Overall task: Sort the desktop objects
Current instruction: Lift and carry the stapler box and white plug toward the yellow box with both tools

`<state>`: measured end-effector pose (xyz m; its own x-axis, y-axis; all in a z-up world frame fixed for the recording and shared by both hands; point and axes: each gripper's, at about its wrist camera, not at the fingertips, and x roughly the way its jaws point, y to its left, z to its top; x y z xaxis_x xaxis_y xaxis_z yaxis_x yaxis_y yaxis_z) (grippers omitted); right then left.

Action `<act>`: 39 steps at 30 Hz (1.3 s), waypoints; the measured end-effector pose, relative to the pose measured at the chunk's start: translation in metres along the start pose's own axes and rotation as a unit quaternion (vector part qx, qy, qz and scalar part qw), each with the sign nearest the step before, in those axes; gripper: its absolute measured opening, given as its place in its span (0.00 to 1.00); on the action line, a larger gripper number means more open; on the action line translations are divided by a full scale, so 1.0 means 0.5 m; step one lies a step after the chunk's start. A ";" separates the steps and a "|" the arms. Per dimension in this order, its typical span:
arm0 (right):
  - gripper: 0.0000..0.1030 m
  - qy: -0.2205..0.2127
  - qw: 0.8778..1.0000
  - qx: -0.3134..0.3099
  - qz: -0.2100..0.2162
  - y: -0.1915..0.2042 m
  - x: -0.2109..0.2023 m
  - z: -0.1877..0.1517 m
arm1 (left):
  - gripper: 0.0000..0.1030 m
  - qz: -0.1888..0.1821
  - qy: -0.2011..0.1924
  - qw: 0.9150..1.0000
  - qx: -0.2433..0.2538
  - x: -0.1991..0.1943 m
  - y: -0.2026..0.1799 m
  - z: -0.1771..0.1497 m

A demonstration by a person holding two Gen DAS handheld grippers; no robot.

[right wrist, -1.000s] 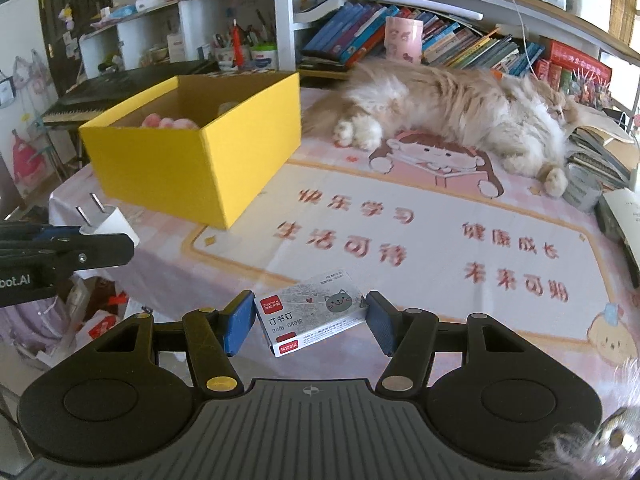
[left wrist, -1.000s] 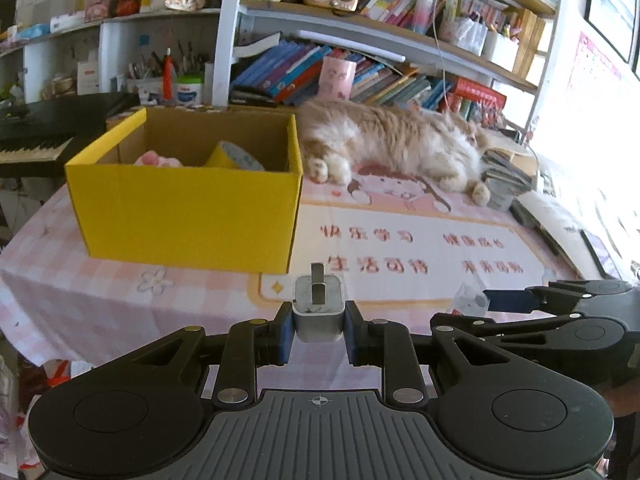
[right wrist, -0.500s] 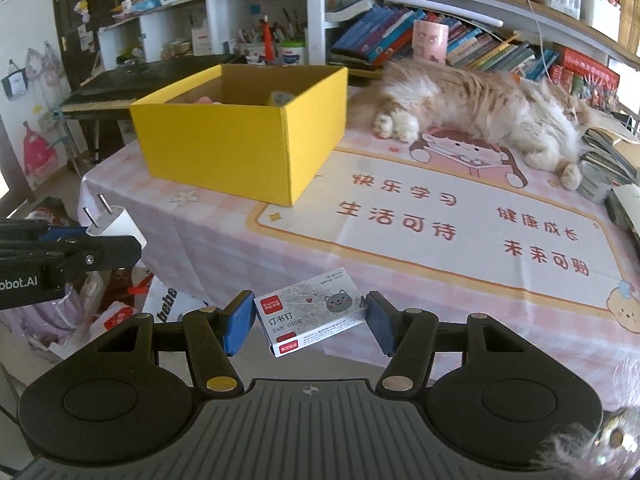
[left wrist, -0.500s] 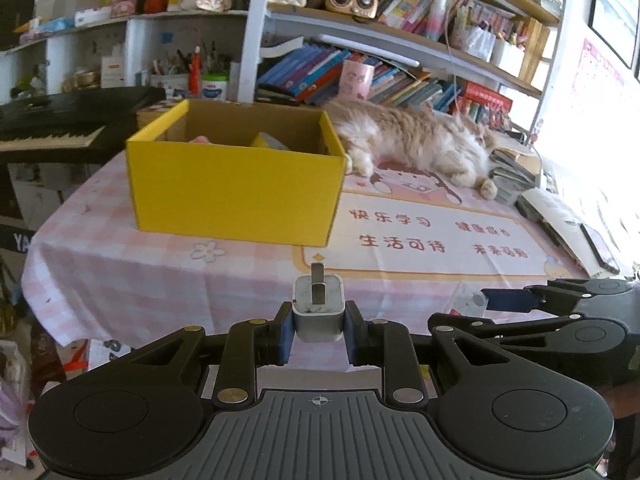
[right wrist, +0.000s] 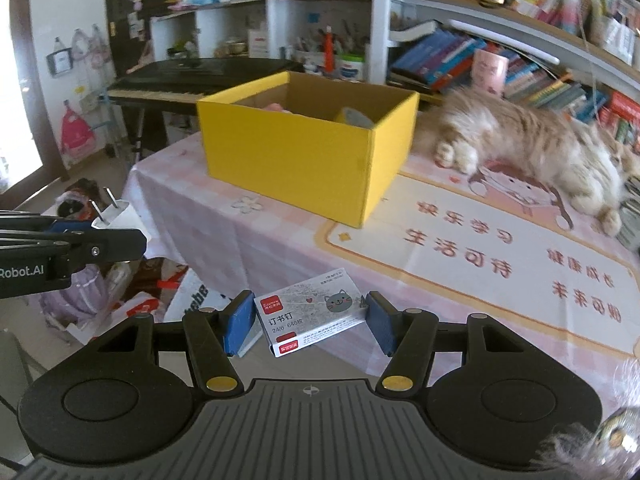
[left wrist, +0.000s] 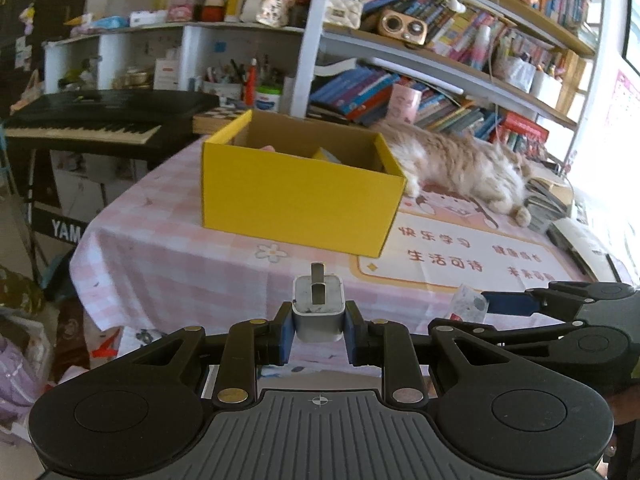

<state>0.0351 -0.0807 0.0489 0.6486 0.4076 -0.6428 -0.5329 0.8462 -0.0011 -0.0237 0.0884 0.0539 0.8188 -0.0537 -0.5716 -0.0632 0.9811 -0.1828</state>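
My left gripper (left wrist: 319, 332) is clamped on a small white plug (left wrist: 318, 312), its blue pads pressing both sides and its two metal prongs pointing up and away from me. My right gripper (right wrist: 307, 322) holds a flat staple box (right wrist: 310, 312) by its short ends, jaws partly apart to fit its length; the box has a red label, a grey cartoon cat face and printed characters on top, and it sits slightly tilted between the pads. Both grippers hang in the air at the near edge of a table (left wrist: 160, 248) covered with a pink checked cloth, the left one to the left of the right. In the right wrist view the left gripper's arm comes in from the left edge with the plug at its tip. Ahead of me on the cloth stands an open yellow box (left wrist: 296, 196) with brown cardboard inside; something pink and a grey roll show just above its rim. To its right a fluffy cream and ginger cat (left wrist: 460, 164) lies stretched out on a mat (left wrist: 460, 256) printed with red characters, its paws close to the box's corner. Behind the table are crowded bookshelves (left wrist: 440, 76), and a black keyboard (left wrist: 100, 120) stands to the left.
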 end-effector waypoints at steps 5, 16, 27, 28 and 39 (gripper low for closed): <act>0.56 -0.002 1.000 -0.012 0.011 0.012 0.007 0.008 | 0.23 0.006 -0.001 1.000 -0.005 -0.005 0.005 -0.003; 0.56 -0.002 1.000 -0.012 0.012 0.009 0.008 0.009 | 0.23 -0.003 0.004 1.000 0.001 0.001 0.001 0.000; 0.56 -0.013 1.000 -0.001 0.006 -0.025 0.016 0.040 | 0.23 -0.005 -0.010 1.000 0.002 0.035 -0.008 0.044; 0.56 -0.017 1.000 -0.002 0.006 -0.029 0.018 0.049 | 0.23 -0.004 -0.014 1.000 0.002 0.041 -0.009 0.054; 0.56 -0.061 0.998 -0.020 0.023 -0.097 0.078 0.175 | 0.23 0.022 -0.054 0.998 -0.008 0.126 -0.006 0.167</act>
<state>0.1338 -0.0758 0.0910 0.6829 0.4863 -0.5451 -0.5832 0.8123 -0.0060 0.0759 0.0974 0.0852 0.8715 0.0096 -0.4902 -0.1078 0.9791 -0.1724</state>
